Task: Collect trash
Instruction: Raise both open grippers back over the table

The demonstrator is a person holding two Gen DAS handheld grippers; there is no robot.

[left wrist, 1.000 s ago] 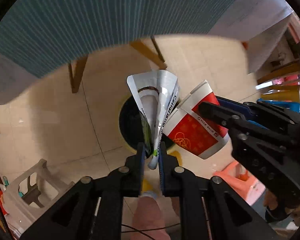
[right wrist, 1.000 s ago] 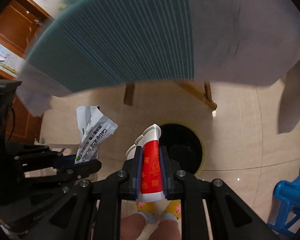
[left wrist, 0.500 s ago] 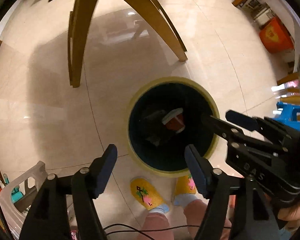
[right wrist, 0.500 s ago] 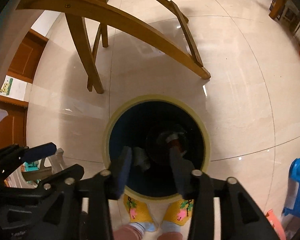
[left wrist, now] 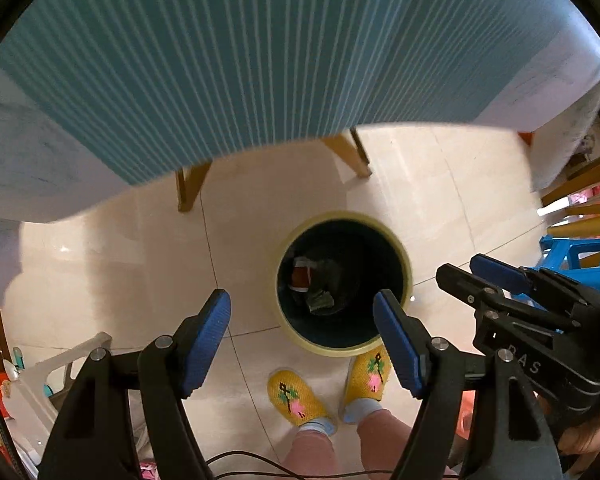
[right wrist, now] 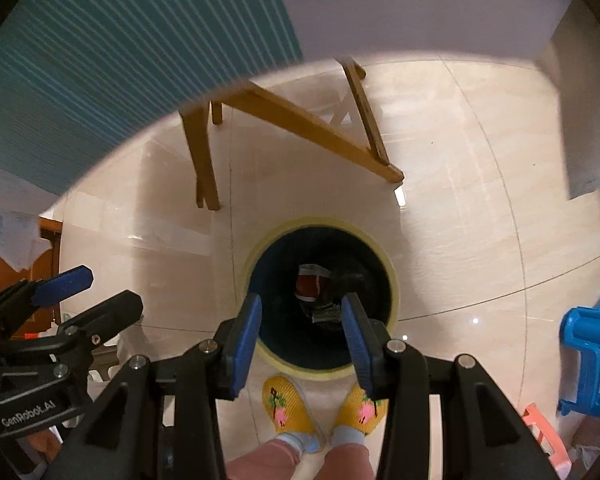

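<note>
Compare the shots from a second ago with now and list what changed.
Both claws let go. The left claw, which pinched a white wrapper, has just opened and is empty. The right claw, which gripped the red paper cup, has just opened too; the cup now lies in the bin with other trash. Bin, table and slippers stayed put.
</note>
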